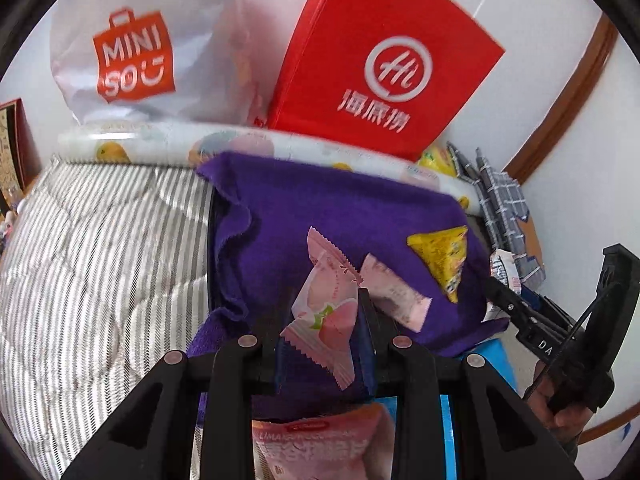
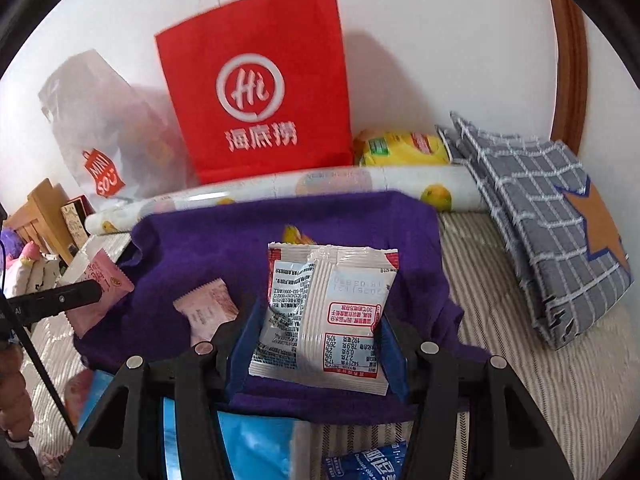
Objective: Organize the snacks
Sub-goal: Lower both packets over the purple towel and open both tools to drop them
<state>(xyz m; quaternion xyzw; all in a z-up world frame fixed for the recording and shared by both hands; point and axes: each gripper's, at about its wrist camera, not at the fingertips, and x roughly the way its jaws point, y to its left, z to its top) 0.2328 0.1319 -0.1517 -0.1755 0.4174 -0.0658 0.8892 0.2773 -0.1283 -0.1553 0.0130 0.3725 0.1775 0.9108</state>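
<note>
My left gripper [image 1: 324,312] is shut on a pink strawberry snack packet [image 1: 324,312] and holds it above the purple cloth [image 1: 312,208]. On that cloth lie a second pink packet [image 1: 394,294] and a yellow triangular packet [image 1: 446,254]. My right gripper [image 2: 320,328] is shut on a white snack packet with red print [image 2: 324,316], held over the same purple cloth [image 2: 280,224]. The left gripper with its pink packet [image 2: 98,292] shows at the left of the right wrist view, and a pink packet [image 2: 210,312] lies on the cloth. The right gripper's fingers [image 1: 516,308] show at the right of the left wrist view.
A red paper bag [image 2: 256,92] and a white Miniso bag [image 1: 132,52] stand at the wall behind a rolled fruit-print sheet [image 2: 280,188]. A yellow bag [image 2: 400,148] and a folded grey checked cloth [image 2: 540,220] lie at the right. Blue packets [image 2: 256,448] lie near me on the striped bedding [image 1: 100,260].
</note>
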